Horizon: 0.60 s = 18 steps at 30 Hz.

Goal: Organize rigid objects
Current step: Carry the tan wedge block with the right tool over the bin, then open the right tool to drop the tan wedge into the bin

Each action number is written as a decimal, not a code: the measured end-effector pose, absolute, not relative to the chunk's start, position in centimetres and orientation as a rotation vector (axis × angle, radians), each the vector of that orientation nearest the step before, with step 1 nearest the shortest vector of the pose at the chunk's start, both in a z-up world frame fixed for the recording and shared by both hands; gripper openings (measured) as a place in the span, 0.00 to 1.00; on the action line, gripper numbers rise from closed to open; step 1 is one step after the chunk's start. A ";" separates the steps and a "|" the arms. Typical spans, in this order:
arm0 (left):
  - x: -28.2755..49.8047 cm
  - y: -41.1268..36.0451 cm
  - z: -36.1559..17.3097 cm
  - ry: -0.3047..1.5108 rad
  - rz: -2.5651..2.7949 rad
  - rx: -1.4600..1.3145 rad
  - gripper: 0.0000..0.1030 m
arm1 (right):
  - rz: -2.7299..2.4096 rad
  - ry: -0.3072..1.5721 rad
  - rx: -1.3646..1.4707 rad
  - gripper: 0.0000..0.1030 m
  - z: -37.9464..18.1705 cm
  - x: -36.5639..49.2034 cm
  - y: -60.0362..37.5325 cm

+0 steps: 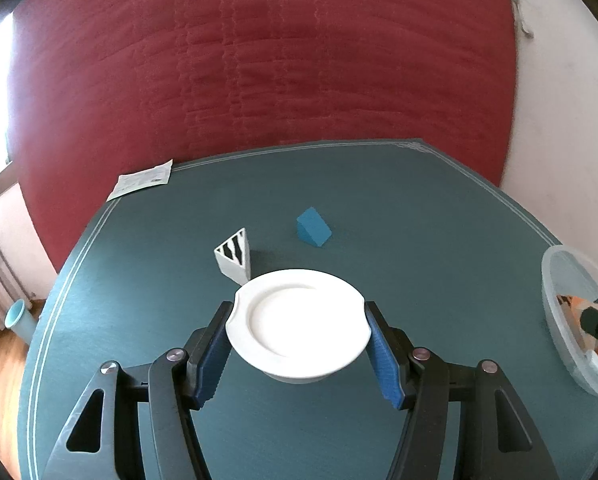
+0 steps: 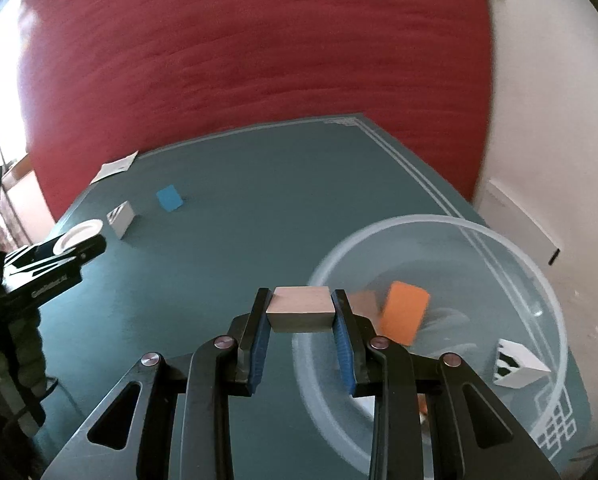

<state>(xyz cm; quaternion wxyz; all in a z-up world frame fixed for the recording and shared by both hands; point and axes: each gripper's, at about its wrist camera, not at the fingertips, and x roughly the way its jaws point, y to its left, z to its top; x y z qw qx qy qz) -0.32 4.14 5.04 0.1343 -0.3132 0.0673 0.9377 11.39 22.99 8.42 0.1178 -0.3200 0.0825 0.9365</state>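
Note:
My left gripper is shut on a small white plate and holds it above the teal table. Beyond it, a white hollow wedge and a blue wedge block rest on the table. My right gripper is shut on a beige wooden block, held above the near-left rim of a clear plastic bowl. In the bowl lie an orange block, a white patterned block and a brown block. The left gripper with the plate shows at far left.
A paper leaflet lies at the table's far left corner. A red quilted cover hangs behind the table, with a white wall to the right. A light blue cup stands on the floor to the left.

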 end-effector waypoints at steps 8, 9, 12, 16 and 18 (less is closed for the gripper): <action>-0.6 5.4 5.1 0.219 2.692 -0.905 0.64 | 2.665 0.281 -0.915 0.30 8.0 12.5 25.9; -0.6 5.6 5.1 0.223 2.688 -0.905 0.64 | 2.659 0.286 -0.917 0.30 7.9 12.6 26.2; -0.8 6.1 5.1 0.231 2.677 -0.904 0.64 | 2.641 0.296 -0.921 0.30 7.6 12.9 27.2; -0.9 6.9 5.2 0.238 2.661 -0.900 0.64 | 2.621 0.305 -0.910 0.30 7.6 13.4 28.5; -0.9 7.5 5.2 0.245 2.652 -0.898 0.64 | 2.601 0.317 -0.900 0.31 7.6 13.5 29.3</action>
